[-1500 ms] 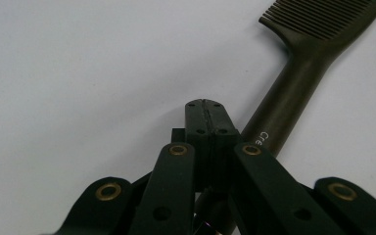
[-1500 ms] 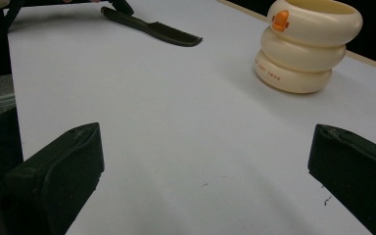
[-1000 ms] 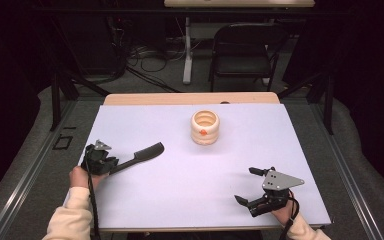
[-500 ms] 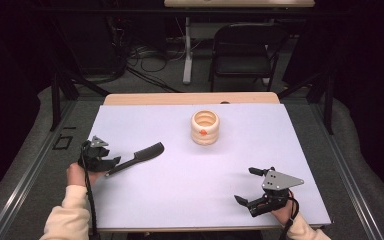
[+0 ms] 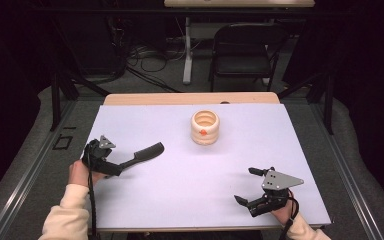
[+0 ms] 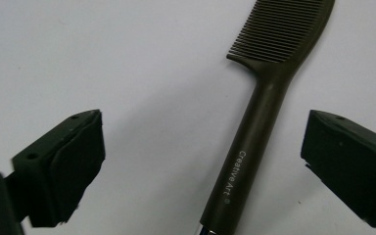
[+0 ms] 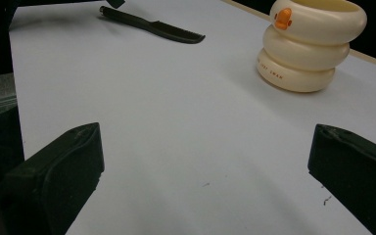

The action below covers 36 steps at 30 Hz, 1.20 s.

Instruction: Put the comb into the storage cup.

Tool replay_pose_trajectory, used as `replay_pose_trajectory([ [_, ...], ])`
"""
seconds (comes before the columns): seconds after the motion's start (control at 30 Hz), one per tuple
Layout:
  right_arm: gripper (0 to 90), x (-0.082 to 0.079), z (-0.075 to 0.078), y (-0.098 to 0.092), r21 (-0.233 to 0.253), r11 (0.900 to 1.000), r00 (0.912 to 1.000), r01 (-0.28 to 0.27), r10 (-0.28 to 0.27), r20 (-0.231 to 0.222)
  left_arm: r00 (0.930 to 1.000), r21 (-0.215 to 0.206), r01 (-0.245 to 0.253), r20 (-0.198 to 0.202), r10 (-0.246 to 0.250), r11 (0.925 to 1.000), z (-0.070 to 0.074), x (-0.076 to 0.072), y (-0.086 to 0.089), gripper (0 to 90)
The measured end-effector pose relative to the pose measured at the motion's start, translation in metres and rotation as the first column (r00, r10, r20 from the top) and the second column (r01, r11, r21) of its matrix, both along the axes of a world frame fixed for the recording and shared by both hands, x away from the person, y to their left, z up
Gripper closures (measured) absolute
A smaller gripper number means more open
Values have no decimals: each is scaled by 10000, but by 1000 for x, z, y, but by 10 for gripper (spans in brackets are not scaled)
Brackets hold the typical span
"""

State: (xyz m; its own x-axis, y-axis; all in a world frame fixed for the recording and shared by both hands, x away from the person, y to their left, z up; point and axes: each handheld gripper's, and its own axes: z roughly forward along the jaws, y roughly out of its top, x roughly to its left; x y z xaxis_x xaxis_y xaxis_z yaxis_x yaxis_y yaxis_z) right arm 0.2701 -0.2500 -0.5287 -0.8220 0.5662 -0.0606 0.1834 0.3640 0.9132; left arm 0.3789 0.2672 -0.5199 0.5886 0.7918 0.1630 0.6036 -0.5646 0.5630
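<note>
Comb (image 6: 267, 98): dark, matte, with fine close-set teeth and a long tapered handle on which "Creative Art" is printed in white; it is laid flat on the white desk (image 5: 180, 200) at its left side, and its handle end is cut off at the lower edge of the left gripper view. Left tool (image 5: 111, 167): jaws are spread wide to either side of the handle, which is not gripped. Right tool (image 5: 247, 186): jaws are held wide apart with nothing between them, near the front right of the desk, well apart from the cream ringed pot (image 5: 205, 127).

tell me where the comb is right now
The comb lies flat on the left side of the table in the high view, its handle between the open jaws of the left hand-held gripper, left of the cream cup.
</note>
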Motion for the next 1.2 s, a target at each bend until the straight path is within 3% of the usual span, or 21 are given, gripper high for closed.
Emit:
replay_pose_trajectory([
  [0.37, 0, 0, 0, 0, -3, 10000, 10000, -8, 8, -27, 9970, 644, 745, -273, -728, 9951, -1, -1, -15, 0],
  [0.6, 0, 0, -1, 1, -8, 10000, 10000, -28, 28, -22, 9916, 1473, 1267, -465, -1211, 9809, -3, 0, -26, 20],
  [0.7, 0, 1, -1, 1, -24, 10000, 10000, -52, 52, -5, 9887, 1886, 1467, -596, -1378, 9710, -3, 2, -30, 189],
  [0.9, 0, 1, -1, 1, -53, 10000, 10000, -46, 46, -36, 9779, 2298, 2005, -1054, -1804, 9524, 1, 8, -41, 283],
  [1.07, 0, 1, -1, 2, -43, 10000, 10000, -74, 73, -66, 9696, 2481, 2227, -1566, -1878, 9428, -2, 12, -48, 386],
  [1.1, 0, 1, -1, 2, -44, 10000, 9999, -77, 76, -70, 9678, 2650, 2274, -1678, -1874, 9370, -3, 13, -49, 422],
  [1.2, 0, 1, -2, 2, -96, 9999, 9999, -89, 88, -71, 9616, 2642, 2423, -1932, -1949, 9335, -4, 16, -51, 471],
])
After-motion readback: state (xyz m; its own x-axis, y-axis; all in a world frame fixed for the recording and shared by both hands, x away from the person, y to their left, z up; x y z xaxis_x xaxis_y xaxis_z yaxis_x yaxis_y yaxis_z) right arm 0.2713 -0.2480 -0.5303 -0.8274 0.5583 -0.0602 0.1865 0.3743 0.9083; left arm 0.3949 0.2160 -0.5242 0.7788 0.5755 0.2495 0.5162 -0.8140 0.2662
